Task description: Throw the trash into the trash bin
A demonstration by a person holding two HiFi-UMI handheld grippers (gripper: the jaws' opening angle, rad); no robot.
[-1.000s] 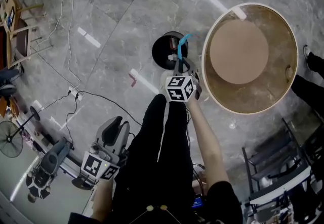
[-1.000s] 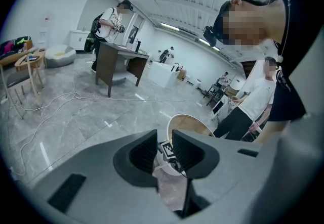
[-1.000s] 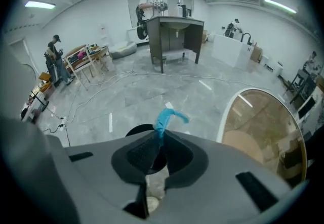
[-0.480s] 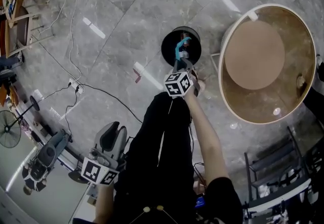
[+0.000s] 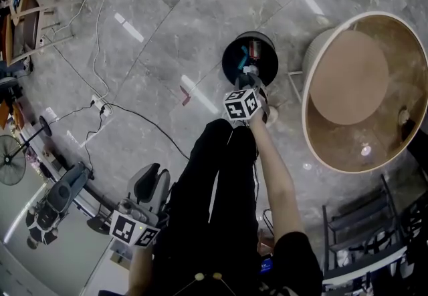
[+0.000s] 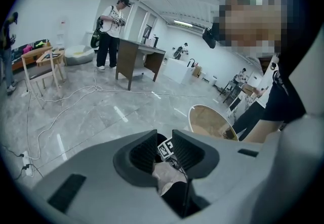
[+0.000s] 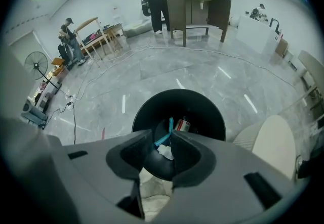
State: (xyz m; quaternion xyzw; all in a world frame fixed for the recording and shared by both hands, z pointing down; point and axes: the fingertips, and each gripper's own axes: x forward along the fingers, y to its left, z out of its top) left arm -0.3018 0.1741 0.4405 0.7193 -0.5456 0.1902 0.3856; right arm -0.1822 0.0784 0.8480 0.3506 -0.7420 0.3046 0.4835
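Observation:
A black round trash bin (image 5: 249, 57) stands on the grey floor. My right gripper (image 5: 249, 77) hangs over its near rim and points down into it. Its jaws have just been opening and stand apart. In the right gripper view the bin (image 7: 147, 112) fills the middle. A blue strip (image 7: 164, 134) shows in the gap at my right gripper (image 7: 163, 139), free of the pads. It is down inside the bin (image 5: 244, 55) beside a can (image 7: 183, 125) and white crumpled paper (image 7: 164, 151). My left gripper (image 5: 148, 178) hangs low at my left side, open and empty (image 6: 163, 149).
A large round wooden table top with a raised rim (image 5: 314, 54) stands right of the bin. Cables (image 5: 100, 111) trail over the floor at left, near a fan (image 5: 10, 171). My black trousers (image 5: 214, 208) fill the lower middle. A metal rack (image 5: 354, 234) is at bottom right.
My right gripper sank toward the bin and its jaws parted. The blue strip that stuck up from them now lies in the bin. My left gripper dropped a little.

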